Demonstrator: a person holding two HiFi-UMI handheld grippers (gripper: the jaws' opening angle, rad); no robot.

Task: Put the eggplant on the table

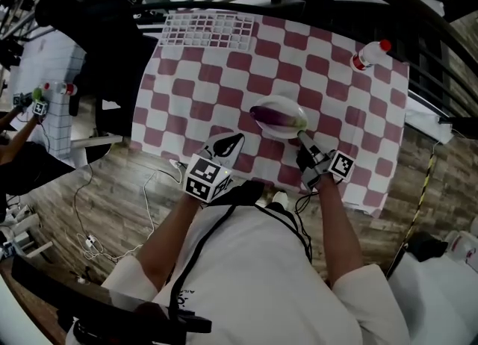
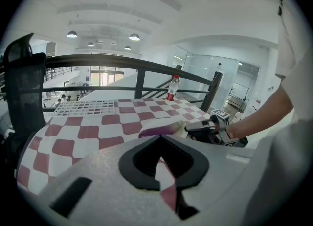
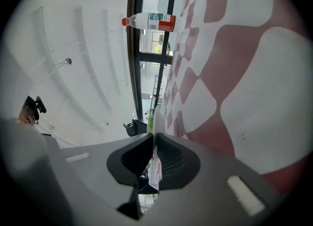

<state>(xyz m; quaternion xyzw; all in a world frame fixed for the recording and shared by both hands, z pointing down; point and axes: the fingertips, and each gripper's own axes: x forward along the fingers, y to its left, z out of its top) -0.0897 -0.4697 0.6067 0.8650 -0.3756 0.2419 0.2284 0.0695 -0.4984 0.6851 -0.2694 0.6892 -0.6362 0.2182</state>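
Note:
A purple eggplant [image 1: 270, 117] lies on a white plate [image 1: 282, 101] over the near middle of the red-and-white checked table [image 1: 224, 75]. My right gripper [image 1: 302, 137] is shut on the plate's near right rim and lies on its side. In the right gripper view the thin plate edge [image 3: 157, 124] stands between the jaws of this gripper [image 3: 154, 137], with the eggplant's green end [image 3: 150, 122] beside it. My left gripper [image 1: 231, 142] is shut and empty near the table's front edge, left of the plate. The left gripper view shows the eggplant [image 2: 159, 131] ahead of this gripper [image 2: 160, 160].
A plastic bottle with a red cap [image 1: 370, 54] stands at the table's far right corner. A white grid rack [image 1: 209, 28] lies at the far edge. A black railing [image 2: 142, 76] runs behind the table, and a black office chair [image 1: 89, 15] stands at its left.

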